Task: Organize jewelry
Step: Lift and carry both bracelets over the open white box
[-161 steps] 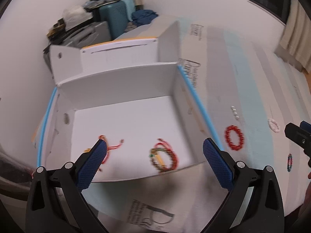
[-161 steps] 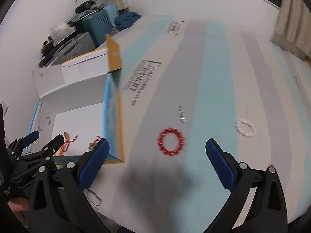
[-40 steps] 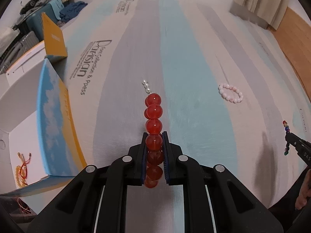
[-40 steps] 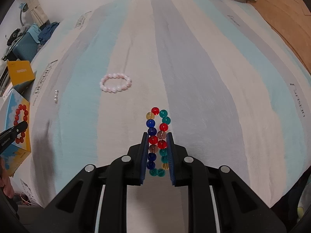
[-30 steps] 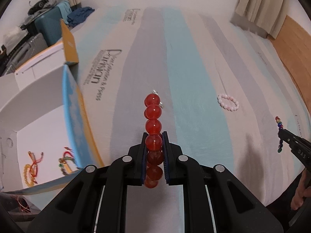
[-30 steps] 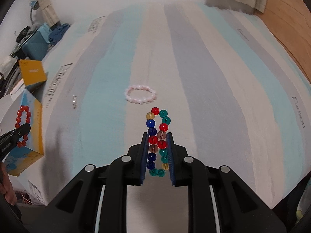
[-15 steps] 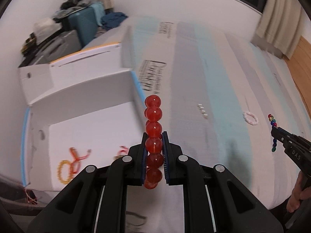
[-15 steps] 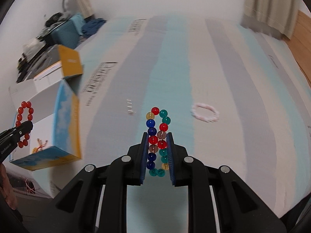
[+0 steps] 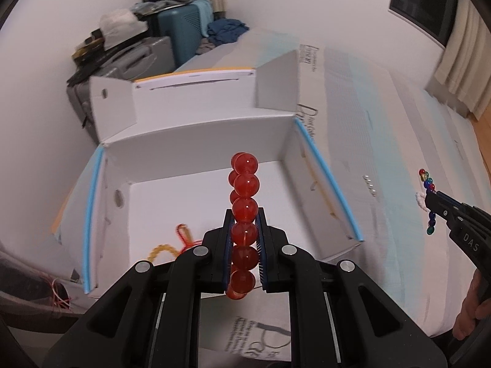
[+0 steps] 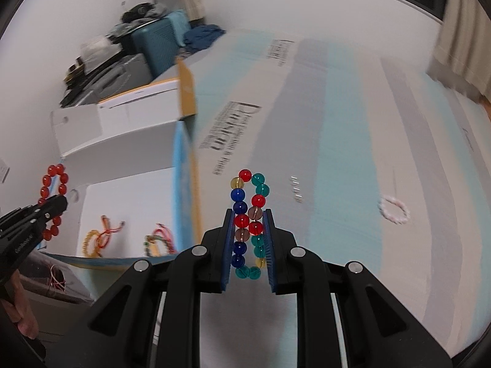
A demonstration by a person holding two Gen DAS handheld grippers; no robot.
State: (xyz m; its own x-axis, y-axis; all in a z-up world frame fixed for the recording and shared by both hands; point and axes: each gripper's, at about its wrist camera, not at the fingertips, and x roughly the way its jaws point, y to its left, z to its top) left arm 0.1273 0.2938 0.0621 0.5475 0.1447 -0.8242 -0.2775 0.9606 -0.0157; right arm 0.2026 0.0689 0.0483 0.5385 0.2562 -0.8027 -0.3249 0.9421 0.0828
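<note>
The left gripper (image 9: 244, 239) has its jaws pinching a red bead bracelet (image 9: 244, 211), the ring standing on edge between the blue pads and rising above them. It hangs over the open white cardboard box (image 9: 196, 135) that sits at the bed's left edge — blue trim along its side walls, flaps folded outward. On the box floor lie a yellow bead bracelet with red cord (image 9: 172, 245) and, in the right wrist view, a second corded bracelet (image 10: 158, 240) near the box's right wall.

The right gripper (image 10: 248, 240) has its jaws pressed onto a multicolored bead bracelet (image 10: 249, 214) — red, blue, teal and amber beads squeezed into a narrow loop. It is held above the striped mattress (image 10: 337, 122), to the right of the box. In the left wrist view it shows at the right edge (image 9: 435, 202), beads dangling from the tips.

On the mattress lie a pink bead bracelet (image 10: 393, 209), well apart from the box, and a short row of small pearly beads (image 9: 369, 184) between it and the box. Suitcases (image 9: 181, 30) and piled clothes stand against the wall behind the box.
</note>
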